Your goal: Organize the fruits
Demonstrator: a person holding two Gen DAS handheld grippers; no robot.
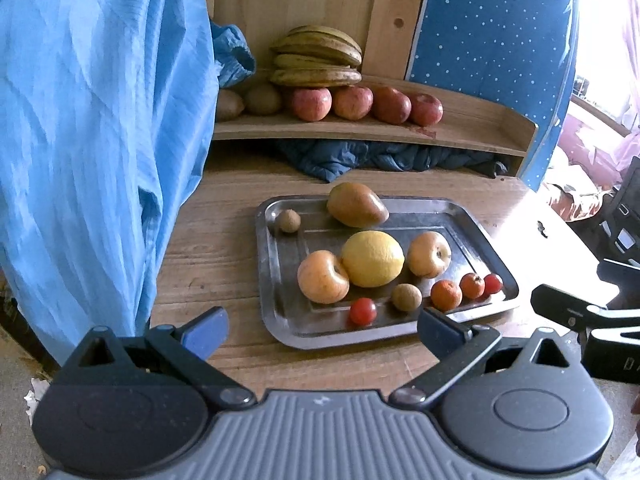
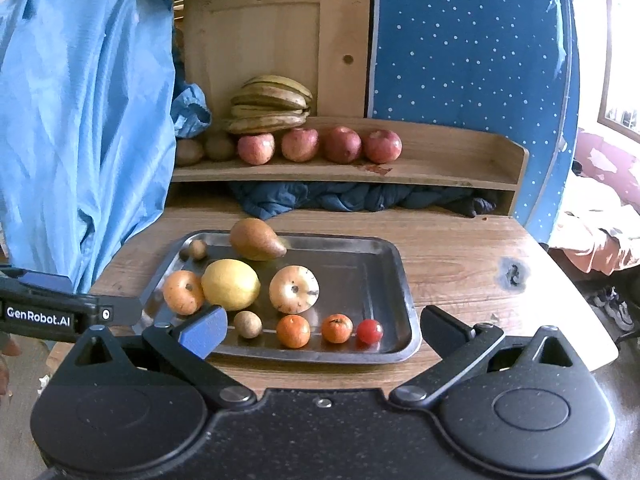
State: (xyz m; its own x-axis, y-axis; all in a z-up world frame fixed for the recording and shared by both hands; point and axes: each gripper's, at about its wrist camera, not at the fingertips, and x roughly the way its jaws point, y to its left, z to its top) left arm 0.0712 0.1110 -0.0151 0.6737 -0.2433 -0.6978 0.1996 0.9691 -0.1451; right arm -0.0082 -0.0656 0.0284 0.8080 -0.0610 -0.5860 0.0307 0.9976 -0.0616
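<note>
We judge task partly done: four red apples and bananas on shelf far ahead. Metal tray on desk just ahead holds lemon and small fruits. Left tool, right tool both agape, empty.

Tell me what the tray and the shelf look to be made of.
Tray: likely stainless steel, a dull grey sheen with blurred reflections of the fruit. Shelf: pale unpainted wood, apparently unvarnished, with visible grain and a stain on its board.
</note>
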